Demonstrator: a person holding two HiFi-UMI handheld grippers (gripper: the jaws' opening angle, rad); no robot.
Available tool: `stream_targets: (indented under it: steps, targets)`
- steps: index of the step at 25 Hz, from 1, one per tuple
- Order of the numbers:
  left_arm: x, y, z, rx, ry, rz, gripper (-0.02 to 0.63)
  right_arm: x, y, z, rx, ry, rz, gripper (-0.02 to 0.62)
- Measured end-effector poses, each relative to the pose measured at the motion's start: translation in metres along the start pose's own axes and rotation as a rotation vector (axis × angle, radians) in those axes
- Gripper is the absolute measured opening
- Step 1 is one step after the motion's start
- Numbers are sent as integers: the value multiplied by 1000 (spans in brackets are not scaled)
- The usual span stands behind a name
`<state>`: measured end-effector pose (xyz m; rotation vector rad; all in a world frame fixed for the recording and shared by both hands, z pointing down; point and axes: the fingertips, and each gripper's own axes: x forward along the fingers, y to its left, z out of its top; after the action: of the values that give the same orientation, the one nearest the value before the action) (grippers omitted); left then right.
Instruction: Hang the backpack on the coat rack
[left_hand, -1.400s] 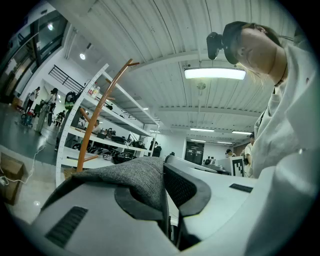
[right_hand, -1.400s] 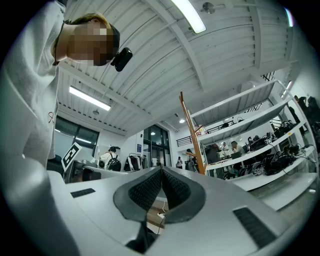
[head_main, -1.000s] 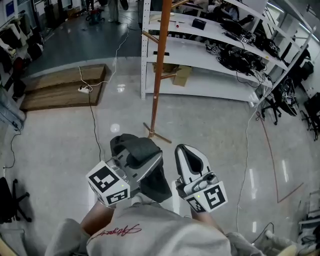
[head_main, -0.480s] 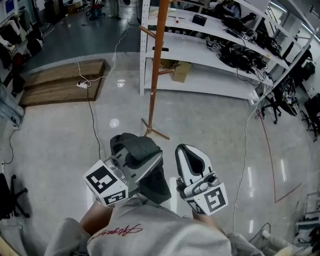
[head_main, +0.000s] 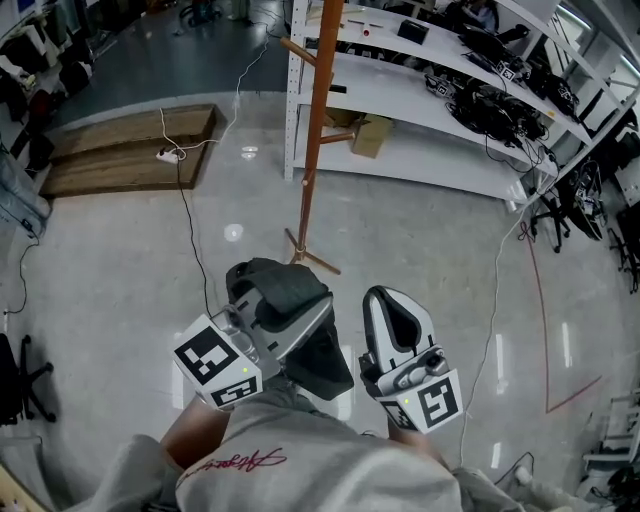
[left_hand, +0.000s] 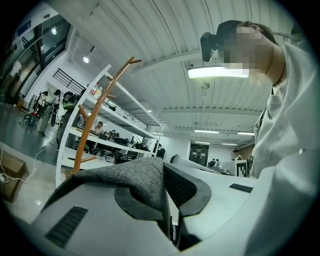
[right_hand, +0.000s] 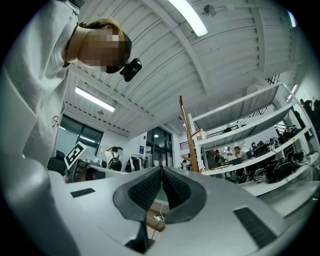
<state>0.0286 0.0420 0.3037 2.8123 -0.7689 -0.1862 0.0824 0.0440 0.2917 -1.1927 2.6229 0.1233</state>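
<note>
Backpack of dark grey woven fabric (head_main: 322, 362) is draped over the left gripper (head_main: 318, 312), a fold of it pinched between the jaws, clear of the floor. The right gripper (head_main: 387, 297) is just beside it, jaws pressed together on nothing. The tall orange-brown wooden coat rack (head_main: 314, 130) stands ahead on the pale polished floor (head_main: 430, 240), near the white metal shelving (head_main: 400, 100).

Grey sweatshirt (head_main: 320, 468), white hand-held grippers (left_hand: 165, 172) (right_hand: 161, 172)

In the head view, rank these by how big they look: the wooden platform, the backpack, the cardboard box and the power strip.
Largest: wooden platform and backpack, about alike. The backpack is nearer the camera, so I won't rank those two.
Then: cardboard box.
Smallest: power strip.
</note>
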Motion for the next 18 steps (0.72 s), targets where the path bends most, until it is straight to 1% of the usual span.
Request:
stream_targets:
  steps: [4,9,12,16,18]
  targets:
    - [15,26,-4,-4,5,0,43,19,-18,-11,-4,1,-21,21]
    - [33,61,-14,-40,31,-40,43,60,-46,-15,-55,-6,-42,21]
    - [40,96,-14,-53,16,-22,43,93,-66,-21,-64,-12,-31,21]
    - [49,135,-24,-110,32,6,44,128,-84,-22,-57,-35,-49,21]
    - [59,154,-26,-127,36,38,43,140,-91,-24,-56,-42,-53,21]
